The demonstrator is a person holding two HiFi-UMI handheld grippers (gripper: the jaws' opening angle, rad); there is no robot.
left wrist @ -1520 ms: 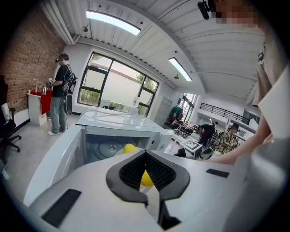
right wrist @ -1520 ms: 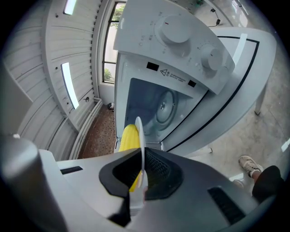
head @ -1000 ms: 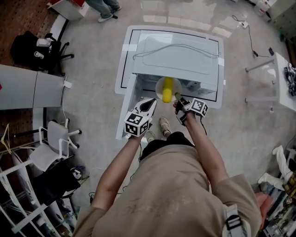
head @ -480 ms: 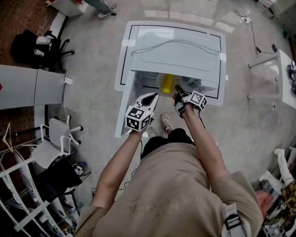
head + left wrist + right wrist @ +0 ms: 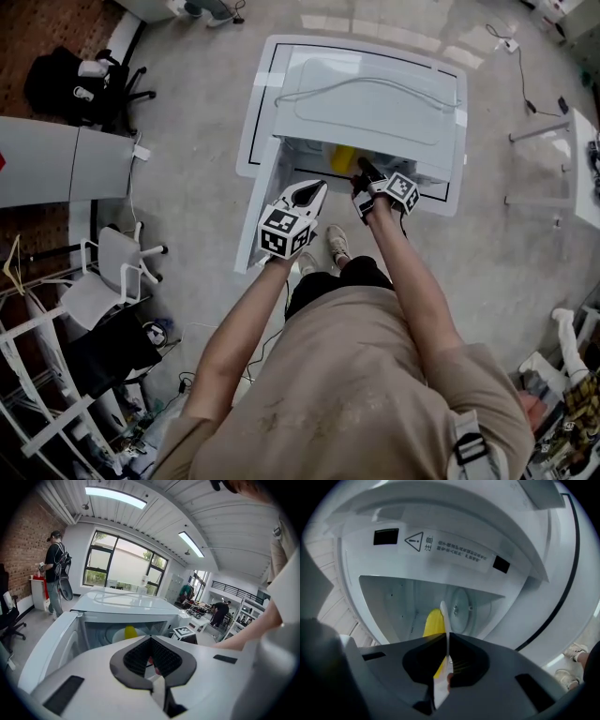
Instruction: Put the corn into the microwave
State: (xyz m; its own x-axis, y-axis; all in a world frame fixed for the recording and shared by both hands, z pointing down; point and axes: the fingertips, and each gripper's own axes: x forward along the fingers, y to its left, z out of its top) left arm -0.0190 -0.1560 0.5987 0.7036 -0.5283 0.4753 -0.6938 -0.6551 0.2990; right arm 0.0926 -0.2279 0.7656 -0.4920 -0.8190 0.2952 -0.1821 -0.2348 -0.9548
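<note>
The white microwave [image 5: 375, 94] stands on a low white table [image 5: 255, 117], its door [image 5: 255, 220] swung open to the left. My right gripper [image 5: 361, 172] is shut on the rim of a white plate carrying the yellow corn [image 5: 343, 157], which lies mostly under the microwave's top. The right gripper view has the plate [image 5: 444, 616] edge-on between my right gripper's [image 5: 446, 639] jaws, the corn [image 5: 432, 623] beside it inside the cavity. My left gripper [image 5: 314, 190] hovers shut and holds nothing beside the door; its own view shows the corn [image 5: 130, 631] on the plate [image 5: 115, 637] inside.
A black office chair [image 5: 80, 89] and a grey desk [image 5: 56, 173] stand at the left, with a white chair [image 5: 108, 281] and a wire rack [image 5: 37, 412] nearer. A person [image 5: 56, 573] stands by the brick wall. My shoes [image 5: 335, 246] are just before the table.
My right gripper has pushed the plate and corn forward and down into the microwave cavity, so the corn is now mostly hidden under the top. The left gripper has stayed by the door.
</note>
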